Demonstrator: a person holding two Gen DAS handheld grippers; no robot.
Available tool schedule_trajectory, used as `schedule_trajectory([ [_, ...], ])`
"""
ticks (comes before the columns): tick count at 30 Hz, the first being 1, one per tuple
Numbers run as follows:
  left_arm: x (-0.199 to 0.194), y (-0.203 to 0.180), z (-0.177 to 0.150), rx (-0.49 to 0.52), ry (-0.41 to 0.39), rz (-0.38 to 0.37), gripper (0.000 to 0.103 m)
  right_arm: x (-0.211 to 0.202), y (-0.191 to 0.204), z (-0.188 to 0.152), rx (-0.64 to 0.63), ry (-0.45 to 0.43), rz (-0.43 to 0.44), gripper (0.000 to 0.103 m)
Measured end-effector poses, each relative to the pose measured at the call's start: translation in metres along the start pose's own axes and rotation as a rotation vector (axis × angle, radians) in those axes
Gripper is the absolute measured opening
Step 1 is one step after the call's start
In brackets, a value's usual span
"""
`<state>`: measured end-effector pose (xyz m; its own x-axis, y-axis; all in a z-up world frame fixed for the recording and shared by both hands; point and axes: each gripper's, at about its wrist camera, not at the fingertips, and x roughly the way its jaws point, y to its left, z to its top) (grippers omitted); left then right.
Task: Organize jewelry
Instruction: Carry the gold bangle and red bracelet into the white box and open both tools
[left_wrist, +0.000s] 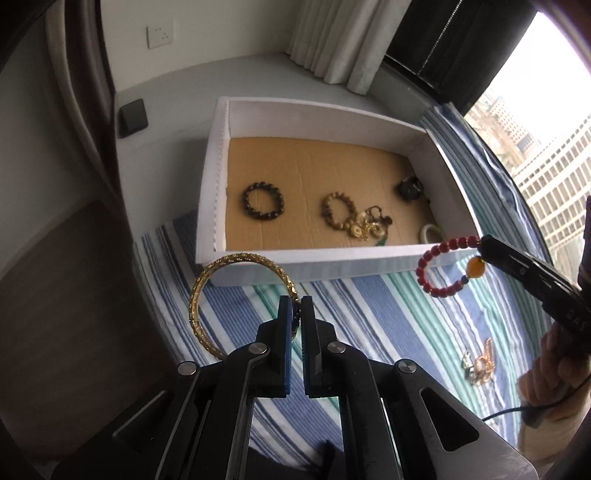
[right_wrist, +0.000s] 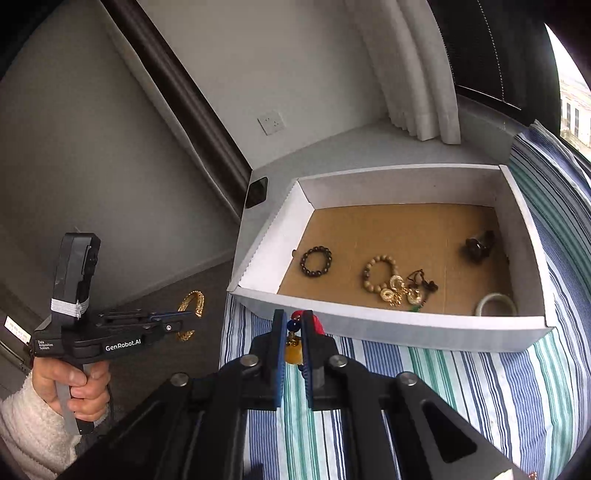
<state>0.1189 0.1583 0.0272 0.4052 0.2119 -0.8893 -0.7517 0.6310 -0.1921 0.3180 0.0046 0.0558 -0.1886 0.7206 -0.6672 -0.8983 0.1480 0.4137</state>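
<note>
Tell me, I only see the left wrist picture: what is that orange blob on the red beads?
Observer: The right wrist view shows the orange bead hanging between the fingers of the right gripper, with a dark blue bead above it.
Operator: Who holds my gripper?
Observer: A hand in a fluffy white sleeve grips the handle of the left gripper.
Operator: Does it say something?
Observer: White letters on its side read GenRobot.AI.
Operator: Is the gold bangle over the box?
Observer: No, it hangs left of the white box, over dark floor.
</note>
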Motion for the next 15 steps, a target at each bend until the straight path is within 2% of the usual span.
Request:
schedule_trajectory([
  [7, 0.039, 0.015, 0.076, 0.179, 0.03, -0.128, 0.002, 0.062, 0.011, 0.047, 0.077, -0.022, -0.083, 0.008],
  [10, 0.062, 0.026, 0.113, 0.257, 0.02, -0.17, 0.002, 0.094, 0.006, 0.071, 0.133, -0.033, -0.151, 0.008],
  [15, 0.096, 0.063, 0.158, 0.202, 0.079, -0.278, 0.002, 0.145, -0.014, 0.103, 0.236, -0.047, -0.273, 0.008],
])
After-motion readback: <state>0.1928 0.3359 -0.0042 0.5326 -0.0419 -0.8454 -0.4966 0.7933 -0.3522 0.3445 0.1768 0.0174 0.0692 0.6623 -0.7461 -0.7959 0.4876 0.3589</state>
